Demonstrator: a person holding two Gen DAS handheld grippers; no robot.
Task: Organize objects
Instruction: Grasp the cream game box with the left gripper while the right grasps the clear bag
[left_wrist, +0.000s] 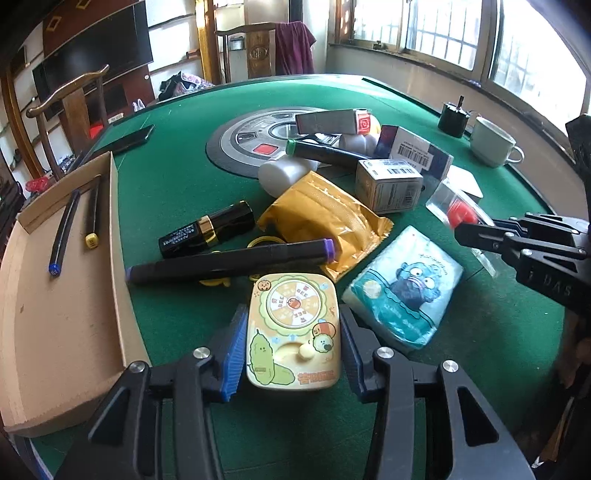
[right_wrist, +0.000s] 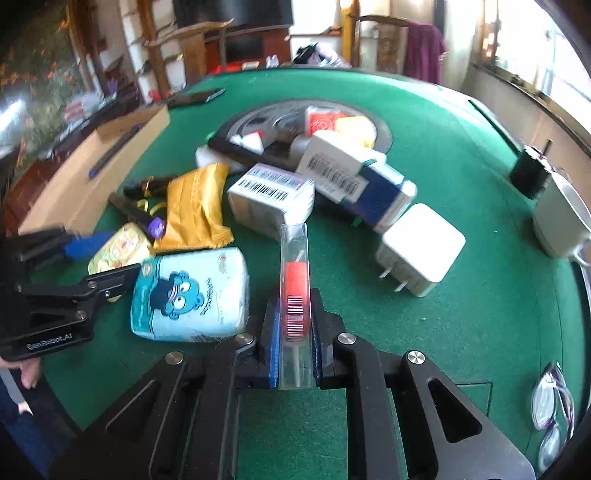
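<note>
- Left gripper (left_wrist: 293, 334): black angular frame with cut-out slots, round silver screw heads at the joints, ribbed blue pads (left_wrist: 233, 347) lining its fingers.
- Right gripper (right_wrist: 293, 334): the same black slotted frame, silver screws and blue ribbed pads (right_wrist: 272, 343).
- White lettering is printed on each gripper's black side.
- A hand (right_wrist: 29, 374) shows, with a grey sleeve edge beside it.

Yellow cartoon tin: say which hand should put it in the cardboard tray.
Left. Its gripper already straddles the yellow tin, jaws either side, and the cardboard tray lies just to its left. The right gripper is shut on a clear packet with a red item, so it isn't free.
</note>
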